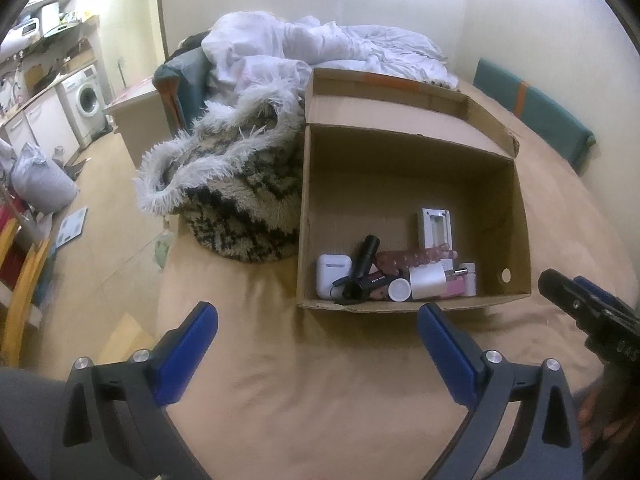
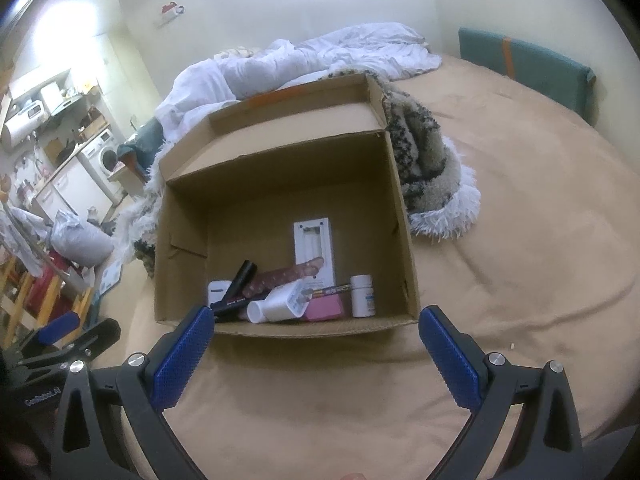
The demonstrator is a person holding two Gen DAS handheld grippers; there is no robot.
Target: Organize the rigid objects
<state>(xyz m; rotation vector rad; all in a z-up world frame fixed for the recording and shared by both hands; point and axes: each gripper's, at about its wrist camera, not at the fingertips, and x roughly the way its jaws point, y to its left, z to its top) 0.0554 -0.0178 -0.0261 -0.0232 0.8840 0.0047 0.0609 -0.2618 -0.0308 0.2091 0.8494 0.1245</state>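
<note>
Left wrist view: both grippers hover with jaws spread wide and empty before an open cardboard box (image 1: 412,184) on the tan bedspread (image 1: 320,380).

Going left to right along the box's near wall lie a white earbud case (image 1: 333,274), a black flashlight (image 1: 362,266), a white tube (image 2: 276,305), a pink case (image 2: 326,308) and a white pill bottle (image 2: 362,295), with a white remote (image 2: 313,248) lying flat behind them. The left gripper (image 1: 318,334) and right gripper (image 2: 316,334) hold nothing and sit just short of the near wall. To my eye the items are a loose pile, so the next pick should take one from the edge, likely the upright bottle. Come in over the near wall, close across its narrow body, and lift straight so the neighbours stay put. The fluffy blanket (image 1: 224,184) touches the box's left side.
</note>
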